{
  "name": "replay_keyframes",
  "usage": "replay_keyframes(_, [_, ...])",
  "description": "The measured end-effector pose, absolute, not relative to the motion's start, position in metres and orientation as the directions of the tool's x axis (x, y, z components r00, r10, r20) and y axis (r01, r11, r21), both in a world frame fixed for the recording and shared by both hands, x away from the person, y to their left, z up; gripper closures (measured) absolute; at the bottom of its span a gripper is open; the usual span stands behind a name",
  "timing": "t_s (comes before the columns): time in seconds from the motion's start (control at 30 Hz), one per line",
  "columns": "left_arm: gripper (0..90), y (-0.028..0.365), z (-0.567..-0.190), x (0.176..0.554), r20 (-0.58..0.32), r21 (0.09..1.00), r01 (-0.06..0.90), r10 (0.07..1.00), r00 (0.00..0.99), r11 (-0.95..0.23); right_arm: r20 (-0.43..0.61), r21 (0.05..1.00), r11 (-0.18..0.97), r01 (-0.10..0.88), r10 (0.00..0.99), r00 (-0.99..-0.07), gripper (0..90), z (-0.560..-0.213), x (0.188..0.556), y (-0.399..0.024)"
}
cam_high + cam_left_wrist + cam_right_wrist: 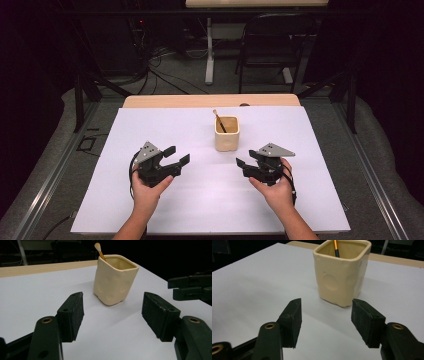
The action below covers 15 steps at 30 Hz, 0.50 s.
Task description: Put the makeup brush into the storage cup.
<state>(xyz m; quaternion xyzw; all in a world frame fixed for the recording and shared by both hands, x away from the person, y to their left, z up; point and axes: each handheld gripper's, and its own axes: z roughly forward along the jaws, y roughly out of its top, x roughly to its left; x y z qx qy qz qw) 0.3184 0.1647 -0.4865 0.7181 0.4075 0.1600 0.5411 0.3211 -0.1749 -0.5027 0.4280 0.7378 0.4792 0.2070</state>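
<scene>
Overhead light brightening the white table (200, 200) evenly, surroundings falling into near black, soft short shadow lying beside the cream cup (227, 133), nearest jaws blurring slightly in both gripper views, mild graininess showing

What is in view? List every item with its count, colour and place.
cup: one, cream, square-mouthed, upright on the white sheet between and beyond the two grippers.
brush: one, orange handle with a pale tip, standing tilted inside the cup.
white sheet: one, white, covering most of the table.
table: one, light wood, its far edge showing beyond the sheet.
chair: one, black, on the floor beyond the table.
left gripper: one, black with a grey plate, jaws open, empty, left of the cup.
right gripper: one, black with a grey plate, jaws open, empty, right of the cup.
hands: two, each holding a gripper, coming in from the bottom edge.
</scene>
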Motion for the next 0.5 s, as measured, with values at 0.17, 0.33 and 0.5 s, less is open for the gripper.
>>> replay_keyframes(0.17, [34.6, 0.165, -0.487, 0.319, -0.21, 0.906, 0.414, 0.759, 0.616, -0.085, 0.107, 0.892, 0.164, 0.422, 0.83, -0.548, 41.5, -0.511, 0.318, -0.175])
replay_keyframes(0.33, [34.6, 0.165, -0.487, 0.319, -0.211, 0.907, 0.413, 0.759, 0.615, -0.082, 0.118, 0.881, 0.164, 0.445, 0.833, -0.54, 41.6, -0.516, 0.316, -0.177])
replay_keyframes(0.5, [34.6, 0.165, -0.487, 0.319, -0.21, 0.906, 0.414, 0.759, 0.616, -0.085, 0.091, 0.889, 0.179, 0.421, 0.832, -0.547, 41.8, -0.522, 0.313, -0.176])
